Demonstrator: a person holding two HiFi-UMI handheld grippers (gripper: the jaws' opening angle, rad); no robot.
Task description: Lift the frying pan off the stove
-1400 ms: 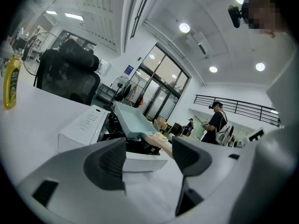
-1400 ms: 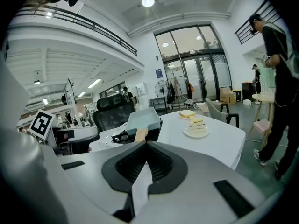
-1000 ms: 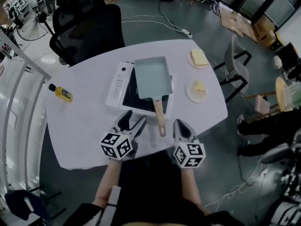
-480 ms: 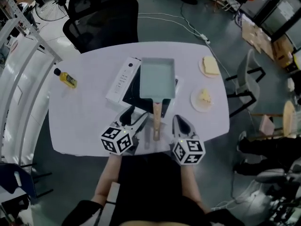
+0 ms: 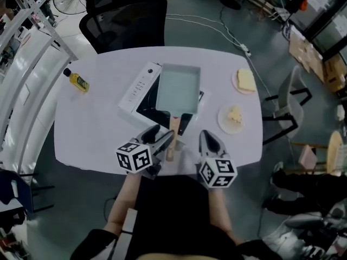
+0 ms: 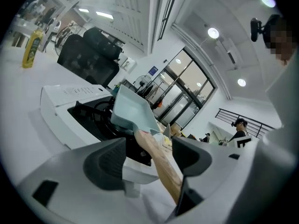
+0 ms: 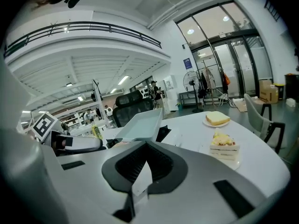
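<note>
The pan (image 5: 178, 87) has a matt, pale blue-green coating; its handle (image 5: 172, 140) is smooth light wood. The stove (image 5: 140, 85) is glossy white plastic round a black top. The table (image 5: 97, 123) is smooth matt white. The left gripper (image 6: 149, 155) and right gripper (image 7: 144, 164) are matt grey plastic with dark ribbed pads (image 6: 108, 158). The bottle (image 5: 79, 81) is glossy yellow plastic

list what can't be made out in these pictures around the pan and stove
- Top of the stove under the frying pan: head view, the pan covers it.
- Whether the left tool touches the pan handle: left gripper view, one jaw hides the handle's near end.
- Bottle label: head view, too small.
- Stove control markings: head view, too small.
</note>
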